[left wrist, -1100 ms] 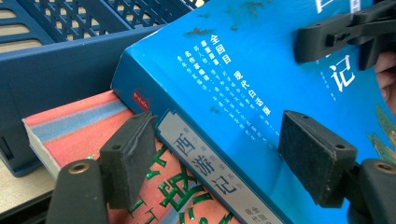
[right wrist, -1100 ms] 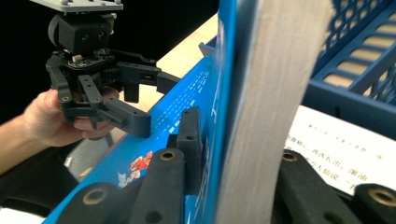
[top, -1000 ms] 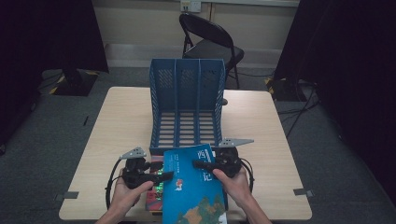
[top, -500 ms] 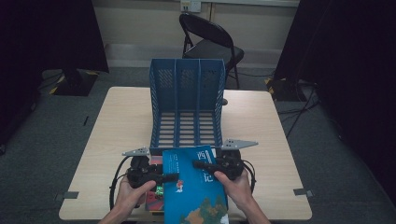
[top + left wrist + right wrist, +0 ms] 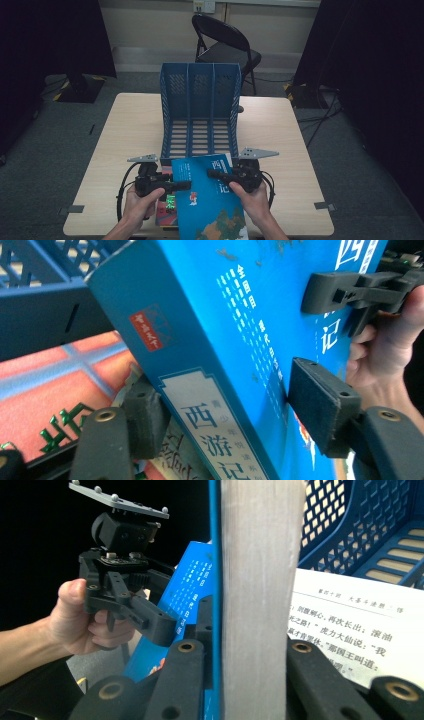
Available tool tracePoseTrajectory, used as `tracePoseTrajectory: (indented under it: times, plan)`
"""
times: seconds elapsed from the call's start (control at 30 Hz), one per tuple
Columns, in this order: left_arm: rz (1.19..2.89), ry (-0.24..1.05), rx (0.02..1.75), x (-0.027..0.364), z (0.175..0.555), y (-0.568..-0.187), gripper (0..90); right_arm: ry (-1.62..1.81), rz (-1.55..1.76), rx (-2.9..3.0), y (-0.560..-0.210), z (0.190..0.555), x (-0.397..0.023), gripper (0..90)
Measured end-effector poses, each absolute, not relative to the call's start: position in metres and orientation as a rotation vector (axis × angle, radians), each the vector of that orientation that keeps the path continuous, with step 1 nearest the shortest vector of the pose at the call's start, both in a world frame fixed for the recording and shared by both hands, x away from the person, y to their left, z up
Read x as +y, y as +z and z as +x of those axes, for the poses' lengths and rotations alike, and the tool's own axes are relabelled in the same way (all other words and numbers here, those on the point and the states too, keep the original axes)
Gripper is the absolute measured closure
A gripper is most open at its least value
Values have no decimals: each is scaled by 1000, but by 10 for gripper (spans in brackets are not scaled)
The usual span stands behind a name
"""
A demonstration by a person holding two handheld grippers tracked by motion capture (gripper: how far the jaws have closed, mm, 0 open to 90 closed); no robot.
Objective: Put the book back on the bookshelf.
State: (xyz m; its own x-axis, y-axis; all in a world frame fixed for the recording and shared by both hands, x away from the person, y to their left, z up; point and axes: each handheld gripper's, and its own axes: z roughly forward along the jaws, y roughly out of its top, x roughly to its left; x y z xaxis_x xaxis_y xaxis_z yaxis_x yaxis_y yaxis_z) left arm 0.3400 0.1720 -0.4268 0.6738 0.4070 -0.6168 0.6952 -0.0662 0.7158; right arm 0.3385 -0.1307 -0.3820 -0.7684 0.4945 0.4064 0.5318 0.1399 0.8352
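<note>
A thick blue book [image 5: 210, 200] with white Chinese lettering is held tilted at the table's front edge, just before a blue file rack [image 5: 200, 100]. My left gripper [image 5: 182, 185] takes it from the left. Its jaws have just been closing, and now its pads [image 5: 320, 405] press on the cover and the underside around the spine [image 5: 210, 405]. From the right, my right gripper [image 5: 215, 175] is shut on the book's page edge [image 5: 260, 555], one jaw on each side. Each gripper view shows the other gripper farther off: the right gripper [image 5: 325, 290] and the left gripper [image 5: 150, 620].
Under the blue book lies a red book [image 5: 167, 205] with green print, also in the left gripper view [image 5: 50, 400]. A white printed page [image 5: 360, 610] lies beside the rack [image 5: 360, 520]. A folding chair [image 5: 225, 45] stands behind the wooden table [image 5: 125, 135].
Both hands stay about where they were at the book. The left gripper's jaws have drawn in onto the book's spine.
</note>
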Motion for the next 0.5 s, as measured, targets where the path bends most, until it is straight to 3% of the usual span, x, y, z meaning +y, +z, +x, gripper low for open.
tracePoseTrajectory:
  times: [0.33,0.5]
  plan:
    - [1653,-309,882,173,345,-416,428,-1784,-1051,-2327,-372,338,-130,777]
    - [1604,-328,822,173,347,-402,520,-1810,-1038,-2325,-361,336,-135,777]
